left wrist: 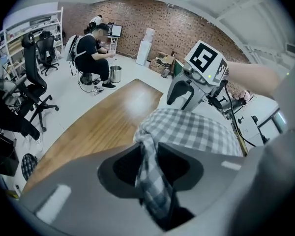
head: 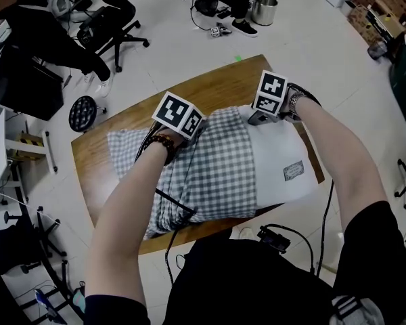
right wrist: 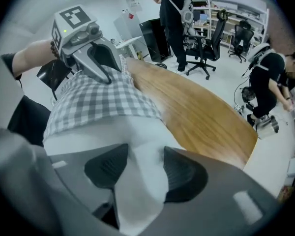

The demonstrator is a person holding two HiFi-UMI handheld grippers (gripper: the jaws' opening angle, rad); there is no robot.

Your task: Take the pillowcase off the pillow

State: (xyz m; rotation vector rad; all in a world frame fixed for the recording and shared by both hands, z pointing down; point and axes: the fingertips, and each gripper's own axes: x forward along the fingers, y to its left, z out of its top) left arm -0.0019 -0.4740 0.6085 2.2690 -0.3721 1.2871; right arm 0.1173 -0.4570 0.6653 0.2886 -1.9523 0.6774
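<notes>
Checked pillowcase [head: 216, 171] part-hides pillow [head: 279, 156] | left gripper [left wrist: 148, 165] nips pillowcase | right gripper [right wrist: 140, 170] squeezes pillow

Too small to read: print on the label [head: 293, 170] of the pillow [head: 271, 181]. Hidden under the pillowcase [head: 216, 168]: most of that pillow. Behind the person's arms [head: 128, 208]: near edge of the table [head: 95, 181].

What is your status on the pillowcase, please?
Left gripper shut on a fold of pillowcase. Right gripper shut on bare pillow end. Case covers most of it. Nothing in the way.
</notes>
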